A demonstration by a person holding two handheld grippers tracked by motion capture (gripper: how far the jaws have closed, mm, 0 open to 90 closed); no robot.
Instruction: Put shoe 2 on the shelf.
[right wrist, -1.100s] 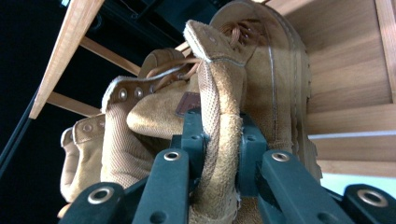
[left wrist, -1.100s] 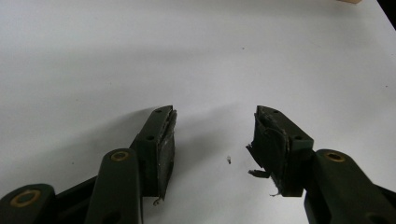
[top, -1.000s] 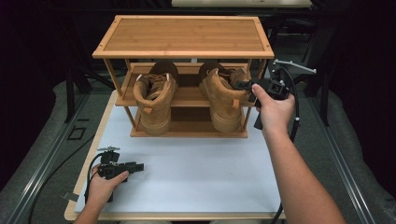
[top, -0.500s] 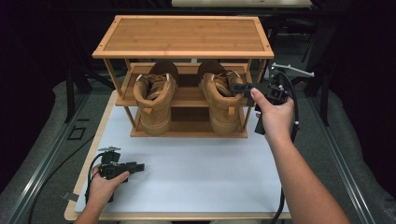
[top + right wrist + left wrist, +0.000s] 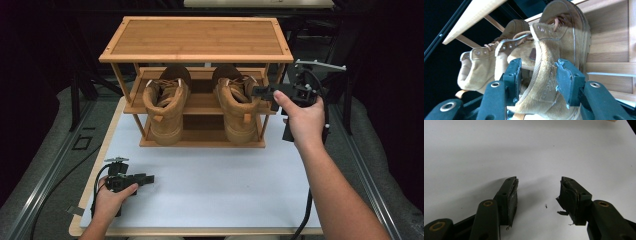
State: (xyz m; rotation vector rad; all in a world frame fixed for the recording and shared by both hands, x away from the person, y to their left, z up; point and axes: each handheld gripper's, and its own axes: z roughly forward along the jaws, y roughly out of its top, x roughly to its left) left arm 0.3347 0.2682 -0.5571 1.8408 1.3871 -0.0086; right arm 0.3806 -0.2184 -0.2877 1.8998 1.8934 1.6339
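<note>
Right tool (image 5: 257,91), jaws just opened, straddles the collar of the right boot (image 5: 235,107) on the rack's middle shelf (image 5: 200,102), apparently unclamped. Left tool (image 5: 147,178) at seven o'clock on the bench (image 5: 220,175), jaws apart.

place: lab | cues: white tabletop (image 5: 210,175), dark surround, metal floor rails (image 5: 45,175)

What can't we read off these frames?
- Right boot: right gripper view, the black pads straddle its collar with a gap showing; light contact unreadable.
- Bottom shelf: high view, back part hidden by boots.
- Left boot: right gripper view, mostly hidden behind the right boot.
</note>
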